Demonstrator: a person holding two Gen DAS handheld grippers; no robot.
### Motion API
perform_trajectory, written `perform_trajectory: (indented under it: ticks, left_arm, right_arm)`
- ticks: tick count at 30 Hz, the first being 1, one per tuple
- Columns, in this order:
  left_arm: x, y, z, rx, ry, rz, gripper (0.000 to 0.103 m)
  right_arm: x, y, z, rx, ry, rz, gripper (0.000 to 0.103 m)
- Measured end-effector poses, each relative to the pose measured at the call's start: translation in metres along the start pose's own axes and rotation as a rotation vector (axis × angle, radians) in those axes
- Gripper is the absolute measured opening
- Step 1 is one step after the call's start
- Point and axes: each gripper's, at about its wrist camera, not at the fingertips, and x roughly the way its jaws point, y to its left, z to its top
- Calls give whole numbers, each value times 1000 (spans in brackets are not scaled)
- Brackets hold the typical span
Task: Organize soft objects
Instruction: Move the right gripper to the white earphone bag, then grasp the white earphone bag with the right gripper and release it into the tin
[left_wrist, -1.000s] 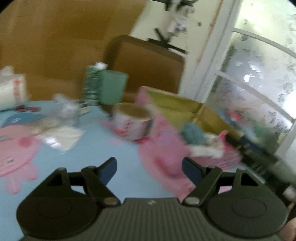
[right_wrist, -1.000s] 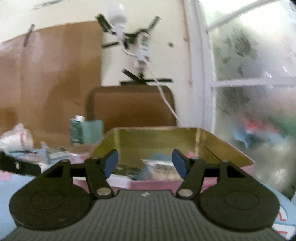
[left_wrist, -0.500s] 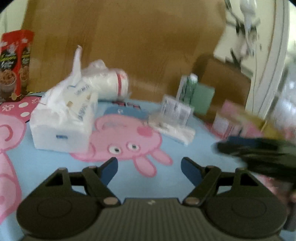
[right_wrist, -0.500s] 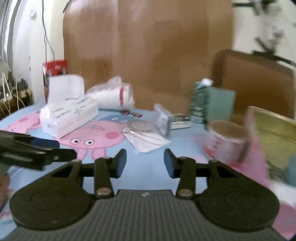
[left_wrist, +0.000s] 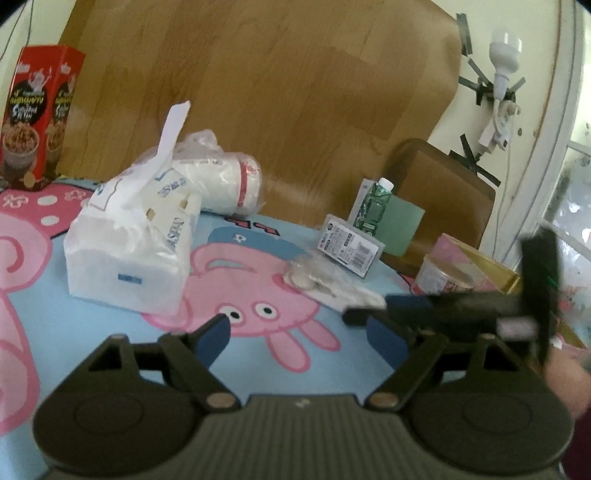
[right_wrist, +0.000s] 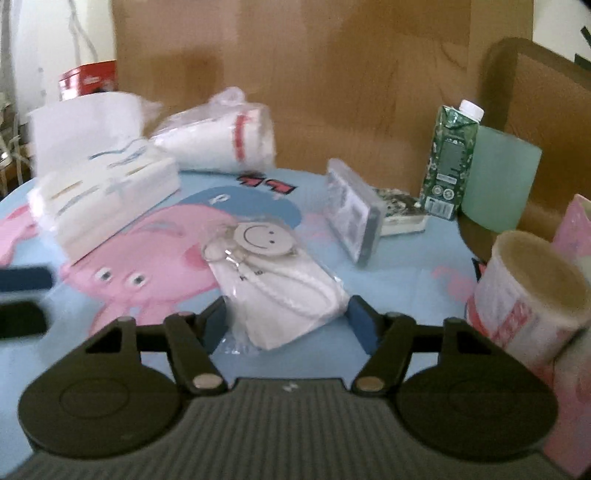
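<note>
lying flat, clear-wrapped white pouch (right_wrist: 284, 291), smiley tag

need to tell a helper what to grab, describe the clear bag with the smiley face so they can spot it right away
Start at the blue cartoon-pig tablecloth. Just right of the pig's face, between the open fingers of the right gripper, lies a flat clear plastic bag holding white cloth. Only it carries a round cream smiley-face disc, unlike the bulkier tissue pack to its left.

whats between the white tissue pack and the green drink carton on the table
In the right wrist view, the clear-wrapped smiley-face pouch and a small grey plastic case lie between the white tissue pack and the green drink carton.
</note>
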Motion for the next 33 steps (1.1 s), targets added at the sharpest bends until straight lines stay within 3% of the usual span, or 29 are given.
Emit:
perform_trajectory:
  ticks: [9,14,17,21,24,27,33]
  left_arm:
    - [5,-5,-1,28,43,-29,84]
    - [5,-20,-5,98,89,-83,84]
    - [3,-36,-14,80,163,-165,84]
    - [7,-60,-27,-56,282,-365,83]
    - [18,-77,-37,-97,361,-382,68]
    - [19,-85,-42,-84,359,-361,53]
    - [22,-114,-19,-57,333,-405,47]
  right_arm:
    - [-84,36,-67,8,-34,57,71]
    - [-130,39,-107,70,-68,14,71]
    - [-152,31,-129,204,-129,3,71]
    - [-164,28,-144,298,-182,11,70]
    - [-163,30,-146,320,-199,11,70]
    - [-166,29,-151,335,-224,15,70]
    - [-186,19,-153,332,-321,-47,70]
